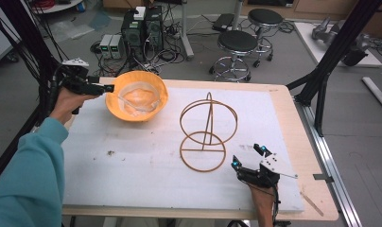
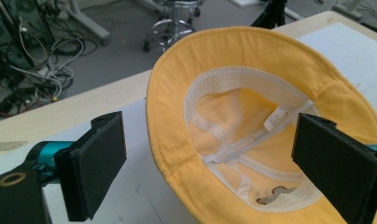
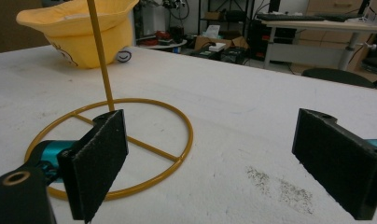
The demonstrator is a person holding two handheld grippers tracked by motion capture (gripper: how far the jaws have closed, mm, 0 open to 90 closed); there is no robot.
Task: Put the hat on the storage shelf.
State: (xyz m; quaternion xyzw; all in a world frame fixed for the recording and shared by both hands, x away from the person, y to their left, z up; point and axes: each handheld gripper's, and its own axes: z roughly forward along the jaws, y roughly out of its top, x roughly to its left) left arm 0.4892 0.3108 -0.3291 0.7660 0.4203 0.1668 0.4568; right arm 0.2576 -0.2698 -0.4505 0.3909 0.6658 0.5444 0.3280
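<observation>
Far left of the table [image 1: 283, 118]: left gripper [image 1: 97, 88] held level at the near-left edge of the yellow hat [image 1: 137, 96], jaws spread wide, nothing pinched. Hat lying upside down on the white foam mat [image 1: 132, 175] at the far-left corner, brim up, pale lining and white inner band showing. In the left gripper view, same yellow hat [image 2: 252, 60] straddled by the two black pads [image 2: 98, 168], its near brim lying between them, contact with either pad not clear. Middle of the mat: gold wire stand [image 1: 205, 137], round base ring flat on the foam, thin post rising to a second ring. Near right: right gripper [image 1: 248, 158] hovering just beside the stand's base, jaws spread, empty. In the right gripper view, base ring [image 3: 130, 154] partly behind the left pad [image 3: 100, 158], post upright, hat [image 3: 79, 32] far behind
</observation>
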